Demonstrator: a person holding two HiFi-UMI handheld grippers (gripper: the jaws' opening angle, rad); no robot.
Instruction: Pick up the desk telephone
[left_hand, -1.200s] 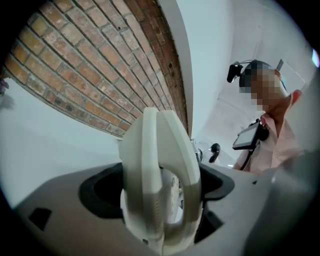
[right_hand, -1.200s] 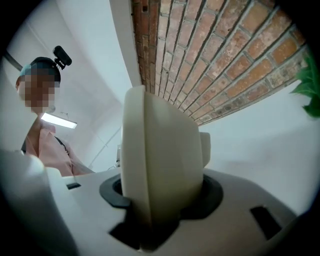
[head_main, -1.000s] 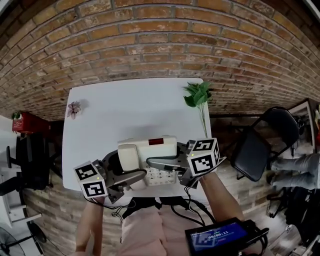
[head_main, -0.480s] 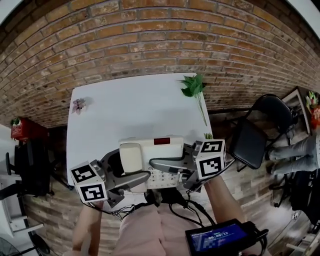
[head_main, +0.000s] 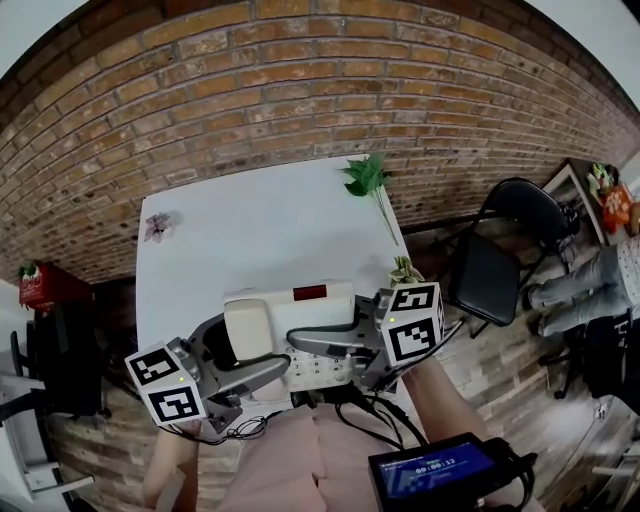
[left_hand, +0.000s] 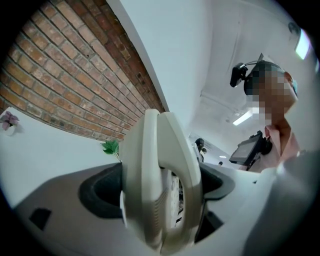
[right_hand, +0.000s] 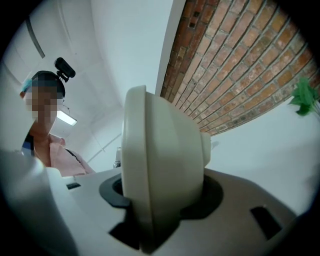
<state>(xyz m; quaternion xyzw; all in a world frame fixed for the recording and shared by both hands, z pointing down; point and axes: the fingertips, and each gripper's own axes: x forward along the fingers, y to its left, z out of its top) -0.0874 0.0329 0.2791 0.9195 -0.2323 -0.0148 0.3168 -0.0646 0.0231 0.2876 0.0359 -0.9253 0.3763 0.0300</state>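
The beige desk telephone (head_main: 300, 322), with its handset on the left and a red display on top, hangs above the near edge of the white table (head_main: 250, 235), carried between both grippers. My left gripper (head_main: 252, 352) is shut on its handset end; the left gripper view has the telephone (left_hand: 160, 180) upright between the pads of the left gripper (left_hand: 161, 200). My right gripper (head_main: 322, 342) is shut on the keypad end; in the right gripper view the telephone (right_hand: 160, 165) fills the gap of the right gripper (right_hand: 161, 200). A cord trails below.
A green plant sprig (head_main: 367, 180) lies at the table's far right, a small pink flower (head_main: 155, 226) at its far left, a small potted plant (head_main: 403, 270) at its right edge. A black chair (head_main: 500, 255) stands to the right. A brick wall runs behind.
Both grippers have risen together with the telephone clamped between them, lifting it off the table's near edge. The grip has not changed.
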